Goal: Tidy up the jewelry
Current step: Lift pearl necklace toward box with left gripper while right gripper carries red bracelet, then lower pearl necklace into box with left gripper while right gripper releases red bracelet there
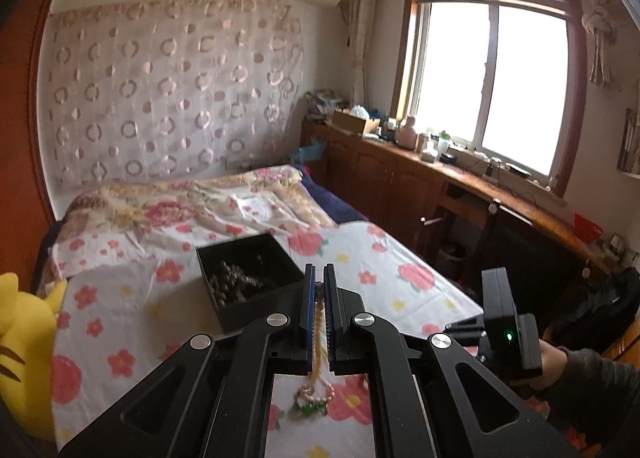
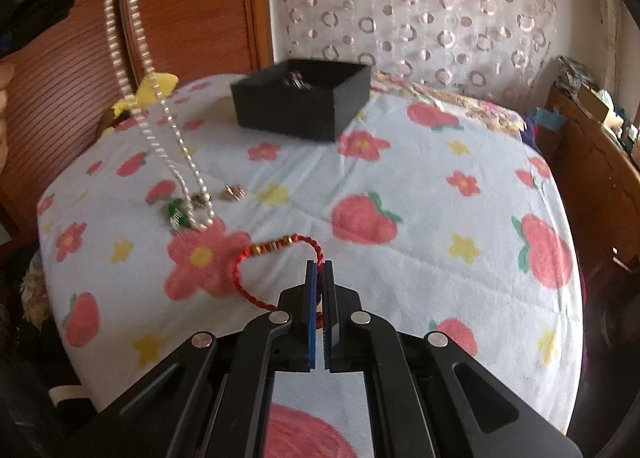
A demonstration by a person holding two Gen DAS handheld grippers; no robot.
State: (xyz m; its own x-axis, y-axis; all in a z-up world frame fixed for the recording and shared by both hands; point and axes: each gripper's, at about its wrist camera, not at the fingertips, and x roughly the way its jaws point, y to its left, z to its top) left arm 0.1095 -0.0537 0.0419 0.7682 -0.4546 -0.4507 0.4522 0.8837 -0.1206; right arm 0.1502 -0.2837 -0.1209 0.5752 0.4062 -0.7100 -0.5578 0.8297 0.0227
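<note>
Ahead of both your tongs lies the flowered bedspread (image 2: 420, 178), and on it, well beyond the tips, sits the black jewelry box (image 2: 302, 98), open-topped and already holding a dark beaded string (image 1: 232, 282) (so part of the sorting looks done, though how much the box holds you cannot make out from here). Your left gripper (image 1: 319, 278) is closed on the pearl necklace (image 2: 136, 98); in the right wrist view the strand hangs down from it in two lines, high and to the left of your right tongs, its green pendant (image 2: 176, 214) seemingly just clear of or brushing the cloth. Your right gripper (image 2: 319, 274) is clamped on the red braided bracelet (image 2: 256, 258), whose loop with its small gold beads spreads out to the left of the tips, seemingly just above or on the bedspread. Beyond that loop, near the pendant, one small gold-coloured piece (image 2: 234, 192) lies loose on the cloth (too small to name). By my reading you are in the middle: two pieces are in hand but neither is in the box, and the loose piece remains after them.
</note>
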